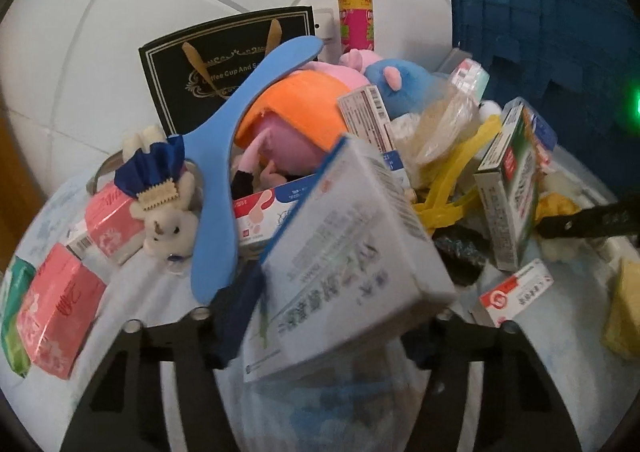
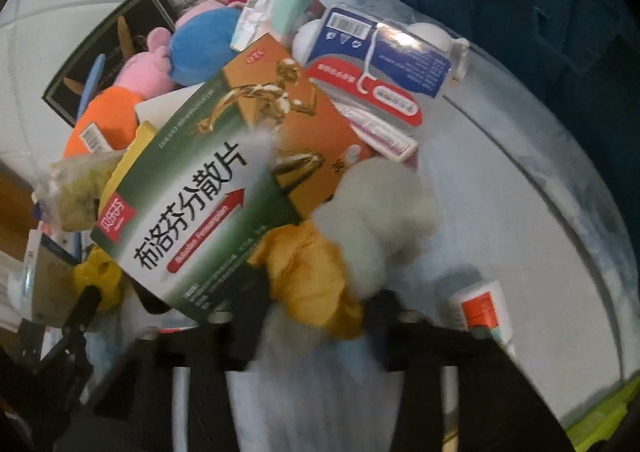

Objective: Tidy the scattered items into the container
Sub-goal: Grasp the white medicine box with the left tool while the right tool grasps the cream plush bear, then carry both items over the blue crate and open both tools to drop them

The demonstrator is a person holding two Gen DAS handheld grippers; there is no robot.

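Note:
In the left wrist view my left gripper (image 1: pixel 332 312) is shut on a white medicine box (image 1: pixel 352 244), which sits tilted between the fingers over the pile's near edge. In the right wrist view my right gripper (image 2: pixel 316 300) is shut on the yellow cloth of a white plush toy (image 2: pixel 372 212). A green and white medicine box (image 2: pixel 192 204) leans against that toy on the left. The heap holds an orange and pink plush (image 1: pixel 296 112), a blue plush (image 1: pixel 400 88), a blue boomerang-shaped piece (image 1: pixel 224 180) and several cartons. A blue crate (image 1: pixel 540 32) stands behind.
Pink packets (image 1: pixel 56 316) and a small rabbit toy (image 1: pixel 168 220) lie on the light cloth at left. A red and white carton (image 1: pixel 512 292) and a yellow sponge (image 1: pixel 624 316) lie at right. A black gift bag (image 1: pixel 224 64) and a snack can (image 1: pixel 356 24) stand by the tiled wall.

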